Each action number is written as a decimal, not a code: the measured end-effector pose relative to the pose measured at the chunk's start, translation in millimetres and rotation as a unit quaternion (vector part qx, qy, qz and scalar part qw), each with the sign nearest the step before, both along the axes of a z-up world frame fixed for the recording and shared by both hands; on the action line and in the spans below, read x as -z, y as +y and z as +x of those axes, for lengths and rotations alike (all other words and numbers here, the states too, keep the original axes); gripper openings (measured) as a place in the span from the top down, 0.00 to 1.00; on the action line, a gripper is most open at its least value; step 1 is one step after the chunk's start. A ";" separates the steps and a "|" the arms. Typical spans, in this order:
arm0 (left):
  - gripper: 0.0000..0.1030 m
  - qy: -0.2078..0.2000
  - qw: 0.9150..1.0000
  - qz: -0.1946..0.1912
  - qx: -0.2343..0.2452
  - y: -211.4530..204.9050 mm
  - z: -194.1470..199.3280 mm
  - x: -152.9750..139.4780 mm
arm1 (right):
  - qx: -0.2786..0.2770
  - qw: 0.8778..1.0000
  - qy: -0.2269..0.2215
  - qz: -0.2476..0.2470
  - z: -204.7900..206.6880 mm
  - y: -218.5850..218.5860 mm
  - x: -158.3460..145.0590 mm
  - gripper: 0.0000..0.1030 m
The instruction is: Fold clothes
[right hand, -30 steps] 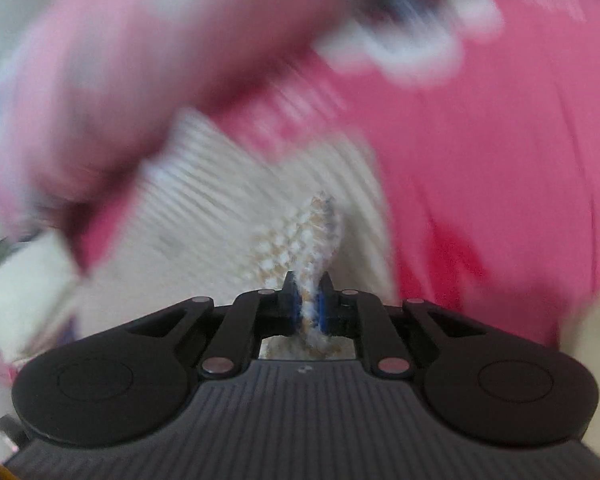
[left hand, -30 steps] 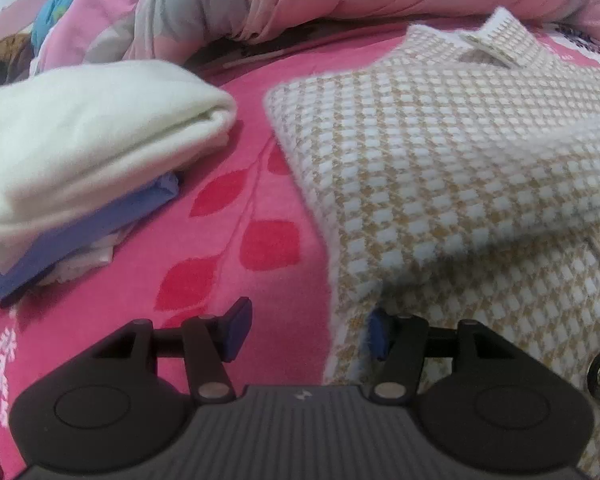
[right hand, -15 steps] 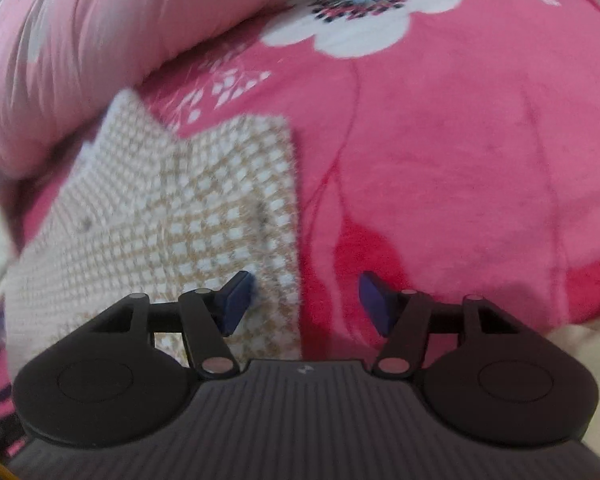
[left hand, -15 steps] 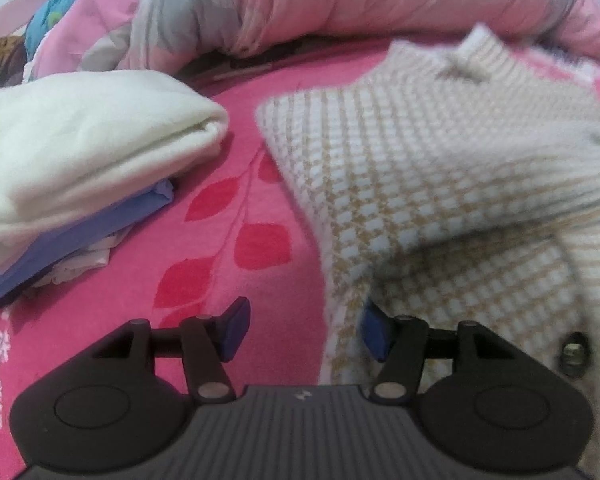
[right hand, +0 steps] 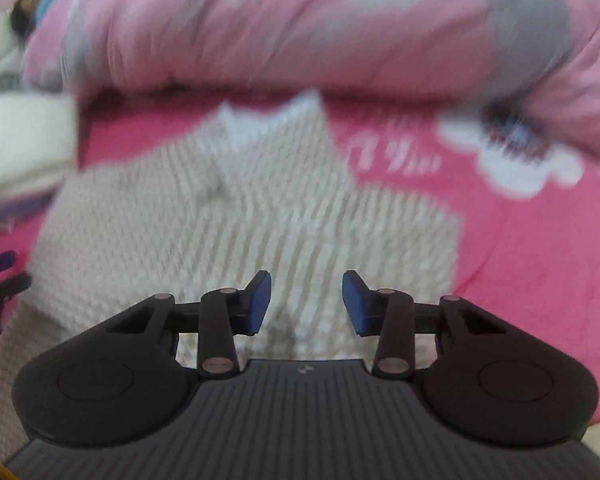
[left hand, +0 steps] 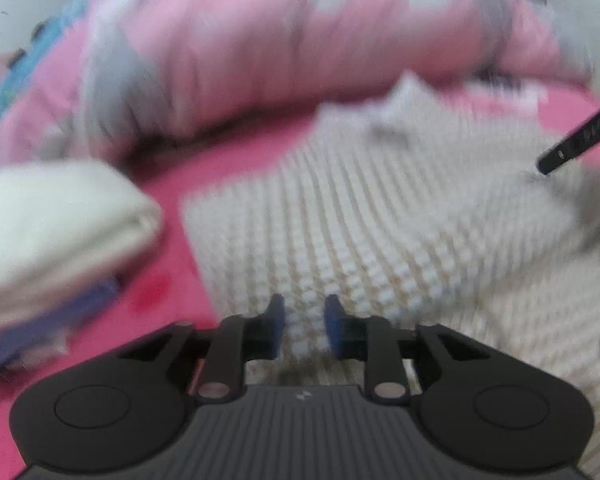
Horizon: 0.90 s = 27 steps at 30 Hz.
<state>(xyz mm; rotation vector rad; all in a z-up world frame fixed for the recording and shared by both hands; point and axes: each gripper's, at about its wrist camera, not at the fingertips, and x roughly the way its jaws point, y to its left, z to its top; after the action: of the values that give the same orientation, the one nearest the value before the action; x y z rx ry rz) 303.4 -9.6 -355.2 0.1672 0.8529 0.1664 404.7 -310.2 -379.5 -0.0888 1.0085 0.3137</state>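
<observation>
Sweater [left hand: 380, 216]: centre frame, cream-tan check, blurred; we see left gripper [left hand: 303, 330] closing around its hem, right gripper [right hand: 306, 304] closing, spread above it.

left tongs [left hand: 303, 330] slid over the sweater [left hand: 380, 216], closing with knit between; right tongs [right hand: 306, 304] dropped their fold, closing again.

knit checked sweater [left hand: 380, 216], fuzzy; bedsheet [right hand: 540, 264] soft cloth; gripper bodies matt blk plastic.
</observation>
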 end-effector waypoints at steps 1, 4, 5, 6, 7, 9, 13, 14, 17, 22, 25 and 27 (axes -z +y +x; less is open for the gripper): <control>0.81 -0.002 1.000 0.009 0.009 -4.5 -1.6 8.9 | 0.000 0.999 0.024 -0.028 3.8 0.0 23.4 0.62; 0.82 -0.015 0.999 0.030 0.020 -13.2 -5.9 17.7 | 0.002 1.000 0.021 -0.012 6.9 -6.9 29.4 0.61; 0.82 -0.017 0.999 0.026 0.017 -12.3 -5.7 17.3 | 0.003 0.999 0.030 -0.020 9.6 -4.5 25.4 0.61; 0.82 -0.019 1.000 0.012 0.011 -9.2 -5.1 16.6 | 0.005 0.999 0.035 -0.035 9.1 -0.5 19.1 0.61; 0.82 -0.019 1.000 0.000 0.007 -6.4 -4.6 15.9 | 0.007 0.998 0.039 -0.051 8.1 3.7 12.5 0.61; 0.82 -0.020 1.000 -0.014 0.004 -1.8 -3.6 14.7 | 0.015 0.998 0.028 -0.047 7.8 16.2 -7.9 0.64; 0.82 -0.035 0.999 -0.013 0.008 -6.1 -12.1 18.0 | -0.059 0.997 -0.033 0.037 10.9 76.2 -57.1 0.64; 0.81 -0.039 0.999 -0.012 0.010 -6.3 -13.9 18.9 | -0.093 0.994 -0.042 0.047 12.5 97.6 -61.9 0.64; 0.80 -0.050 0.998 -0.026 0.011 -3.0 -20.2 21.0 | -0.209 0.974 -0.053 0.066 14.4 171.8 -57.6 0.64; 0.77 -0.059 0.996 -0.065 0.024 3.3 -25.5 26.2 | -0.237 0.971 -0.007 -0.014 34.3 218.4 20.1 0.73; 0.53 -0.060 0.993 -0.095 0.042 7.3 -27.3 26.4 | -0.220 0.975 0.009 -0.041 38.9 216.3 24.5 0.75; 0.33 -0.054 0.990 -0.105 0.075 3.9 -27.5 27.9 | -0.225 0.971 -0.008 -0.076 30.6 230.1 2.4 0.76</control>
<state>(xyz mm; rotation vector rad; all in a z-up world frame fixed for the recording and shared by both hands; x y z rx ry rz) 275.9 -5.7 -383.1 0.0240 0.7407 -0.0555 435.3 -80.1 -381.9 -0.4627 0.9895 0.6485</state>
